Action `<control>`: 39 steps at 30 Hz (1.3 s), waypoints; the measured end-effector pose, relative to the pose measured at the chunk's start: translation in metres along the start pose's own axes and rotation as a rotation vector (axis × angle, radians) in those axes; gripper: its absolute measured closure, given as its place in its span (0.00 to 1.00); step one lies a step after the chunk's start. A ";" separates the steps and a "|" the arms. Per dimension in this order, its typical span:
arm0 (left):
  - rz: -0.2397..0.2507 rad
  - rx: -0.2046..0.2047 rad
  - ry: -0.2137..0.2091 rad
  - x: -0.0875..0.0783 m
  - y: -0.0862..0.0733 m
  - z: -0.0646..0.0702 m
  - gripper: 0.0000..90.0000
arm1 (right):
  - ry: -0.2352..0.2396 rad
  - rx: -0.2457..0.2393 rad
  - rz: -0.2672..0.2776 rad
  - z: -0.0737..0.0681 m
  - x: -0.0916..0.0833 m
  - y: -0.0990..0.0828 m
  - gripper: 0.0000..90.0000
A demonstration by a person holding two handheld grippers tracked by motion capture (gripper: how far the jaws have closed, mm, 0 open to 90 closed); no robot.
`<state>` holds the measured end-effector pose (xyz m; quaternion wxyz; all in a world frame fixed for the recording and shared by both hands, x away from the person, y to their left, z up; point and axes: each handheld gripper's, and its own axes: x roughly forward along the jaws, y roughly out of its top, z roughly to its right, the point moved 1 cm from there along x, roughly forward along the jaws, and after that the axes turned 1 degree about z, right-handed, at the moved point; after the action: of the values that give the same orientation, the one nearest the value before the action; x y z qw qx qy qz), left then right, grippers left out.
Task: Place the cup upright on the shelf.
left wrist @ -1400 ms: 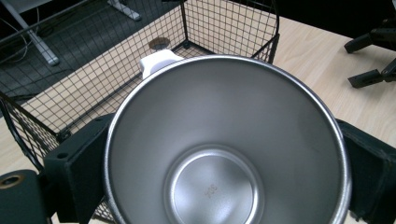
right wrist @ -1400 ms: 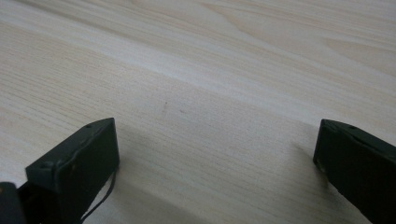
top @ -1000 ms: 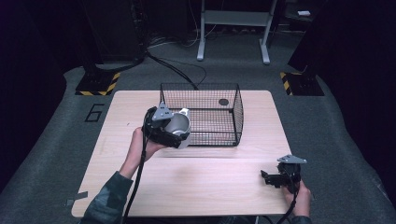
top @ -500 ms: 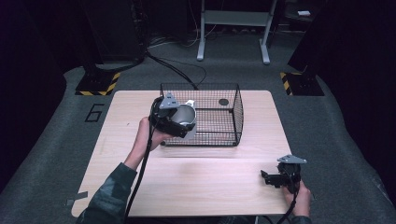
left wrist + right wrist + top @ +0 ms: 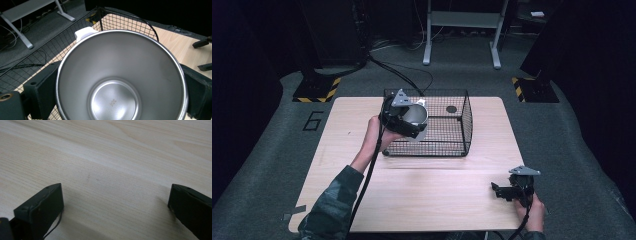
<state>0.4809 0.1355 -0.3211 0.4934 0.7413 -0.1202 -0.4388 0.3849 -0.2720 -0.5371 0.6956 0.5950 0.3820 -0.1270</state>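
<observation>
Left gripper [image 5: 404, 122] is clamped on the steel cup [image 5: 414, 116], holding it over the near-left corner of the wire basket [image 5: 462, 125], so the drop spot is straight below. Right gripper [image 5: 507, 191] sits spread open and empty, well apart on the table [image 5: 437, 195]. The left gripper view looks right down into the cup [image 5: 120, 82], showing its white handle [image 5: 85, 33].
</observation>
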 end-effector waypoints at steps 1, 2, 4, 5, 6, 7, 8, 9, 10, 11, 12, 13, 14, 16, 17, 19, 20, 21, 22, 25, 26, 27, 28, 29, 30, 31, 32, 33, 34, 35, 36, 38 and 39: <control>-0.004 0.001 0.000 0.001 0.000 0.000 0.07 | 0.000 0.000 0.000 0.000 0.000 0.000 0.00; -0.008 0.005 -0.001 0.004 0.002 -0.002 0.07 | 0.000 0.000 0.000 0.000 0.000 0.000 0.00; -0.008 0.017 0.004 0.006 0.004 -0.003 0.07 | 0.000 0.000 0.000 0.000 0.000 0.000 0.00; -0.011 0.014 0.004 0.008 0.004 -0.003 0.07 | 0.000 0.000 0.000 0.000 0.000 0.000 0.00; -0.012 0.017 0.005 0.009 0.005 -0.004 0.07 | 0.000 0.000 0.000 0.000 0.000 0.000 0.00; -0.015 0.010 0.000 0.011 0.005 -0.004 0.07 | 0.000 0.000 0.000 0.000 0.000 0.000 0.00; -0.015 0.010 0.000 0.011 0.005 -0.004 0.07 | 0.000 0.000 0.000 0.000 0.000 0.000 0.00; -0.016 0.012 0.002 0.013 0.006 -0.005 0.07 | 0.000 0.000 0.000 0.000 0.000 0.000 0.00; -0.019 0.015 0.006 0.015 0.007 -0.006 0.07 | 0.000 0.000 0.000 0.000 0.000 0.000 0.00; -0.018 0.020 0.008 0.018 0.008 -0.006 0.07 | 0.000 0.000 0.000 0.000 0.000 0.000 0.00; -0.022 0.017 0.008 0.020 0.009 -0.006 0.07 | 0.000 0.000 0.000 0.000 0.000 0.000 0.00; -0.026 0.027 0.008 0.024 0.011 -0.006 0.07 | 0.000 0.000 0.000 0.000 0.000 0.000 0.00; -0.026 0.027 0.008 0.024 0.011 -0.006 0.07 | 0.000 0.000 0.000 0.000 0.000 0.000 0.00; -0.030 0.034 0.006 0.031 0.014 -0.009 0.07 | 0.000 0.008 0.001 0.000 0.000 0.000 0.00; -0.033 0.038 0.003 0.034 0.014 -0.010 0.07 | 0.000 0.008 0.000 0.000 0.000 0.000 0.00; -0.035 0.039 -0.003 0.039 0.015 -0.012 0.07 | 0.000 0.008 0.001 0.000 0.000 0.000 0.00; -0.040 0.051 -0.007 0.042 0.016 -0.014 0.07 | 0.000 0.005 0.000 0.000 0.000 0.000 0.00; -0.034 0.050 -0.008 0.044 0.016 -0.015 0.07 | 0.000 0.003 -0.001 0.000 0.000 0.000 0.00; -0.036 0.057 -0.007 0.046 0.016 -0.016 0.07 | 0.000 0.003 -0.001 0.000 0.000 0.000 0.00; -0.036 0.054 -0.010 0.053 0.015 -0.019 0.07 | 0.001 0.003 -0.001 0.000 0.000 0.000 0.00; -0.037 0.064 -0.010 0.055 0.014 -0.021 0.07 | 0.000 0.000 0.000 0.000 0.000 0.000 0.00; -0.037 0.064 -0.010 0.055 0.014 -0.021 0.07 | 0.000 0.000 0.000 0.000 0.000 0.000 0.00; -0.037 0.061 -0.013 0.058 0.013 -0.023 0.07 | 0.000 0.000 0.000 0.000 0.000 0.000 0.00; -0.044 0.062 -0.018 0.059 0.013 -0.024 0.07 | 0.000 0.000 0.000 0.000 0.000 0.000 0.00; -0.037 0.073 -0.017 0.061 0.012 -0.026 0.07 | 0.000 0.000 0.000 0.000 0.000 0.000 0.00; -0.042 0.085 -0.020 0.063 0.012 -0.028 0.07 | 0.000 0.000 0.000 0.000 0.000 0.000 0.00; -0.042 0.085 -0.020 0.063 0.012 -0.028 0.07 | 0.000 0.000 0.000 0.000 0.000 0.000 0.00; -0.050 0.088 -0.029 0.065 0.012 -0.029 0.07 | 0.000 0.000 0.000 0.000 0.000 0.000 0.00; -0.047 0.083 -0.029 0.066 0.011 -0.029 0.07 | 0.000 0.000 0.000 0.000 0.000 0.000 0.00; -0.045 0.092 -0.027 0.068 0.011 -0.030 0.07 | 0.000 0.005 0.001 0.000 0.000 0.000 0.00; -0.051 0.099 -0.032 0.069 0.011 -0.031 0.07 | 0.000 0.005 0.001 0.000 0.000 0.000 0.00; -0.051 0.100 -0.047 0.074 0.011 -0.032 0.07 | 0.000 0.004 0.001 0.000 0.000 0.000 0.00; -0.051 0.100 -0.047 0.074 0.011 -0.032 0.07 | 0.000 0.004 0.001 0.000 0.000 0.000 0.00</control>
<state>0.5515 0.1055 -0.3472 0.4415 0.7572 -0.1348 -0.4621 0.3850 -0.2718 -0.5370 0.6943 0.5968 0.3816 -0.1274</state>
